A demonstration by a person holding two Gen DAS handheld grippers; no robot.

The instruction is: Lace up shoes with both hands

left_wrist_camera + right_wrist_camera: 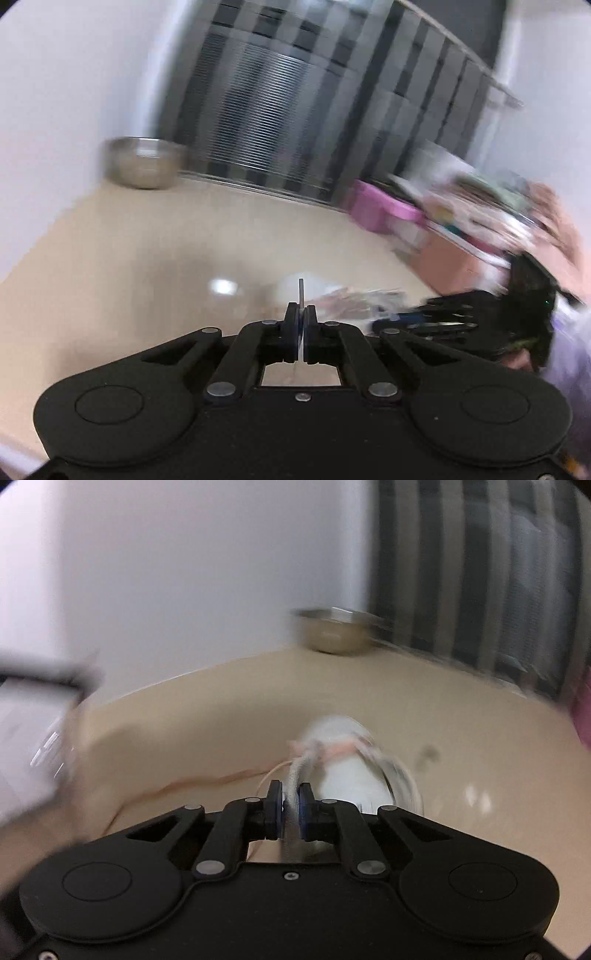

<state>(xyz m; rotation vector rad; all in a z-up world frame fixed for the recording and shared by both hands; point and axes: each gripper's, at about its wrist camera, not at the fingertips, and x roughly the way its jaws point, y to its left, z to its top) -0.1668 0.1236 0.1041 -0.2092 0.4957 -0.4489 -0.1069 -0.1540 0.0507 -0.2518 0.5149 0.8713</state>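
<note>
In the right wrist view a white shoe (351, 771) lies toe-away on the beige table (480, 738), blurred. My right gripper (291, 794) is shut on a flat white lace (295, 771) that runs up to the shoe's eyelets. A thin pinkish cord (203, 780) trails off to the left. In the left wrist view my left gripper (303, 314) is shut, and a thin grey lace tip (301, 290) sticks up from between its pads. The blurred shoe (332, 295) lies just beyond it. The right gripper (399, 323) comes in from the right, held by a hand in a lilac sleeve.
A steel bowl (142, 162) (338, 629) stands at the table's far edge by the white wall. Behind hangs a dark striped blind (295, 110). A pink box (380, 210) and a heap of packets (472, 206) sit right. A blurred white object (29, 738) is left.
</note>
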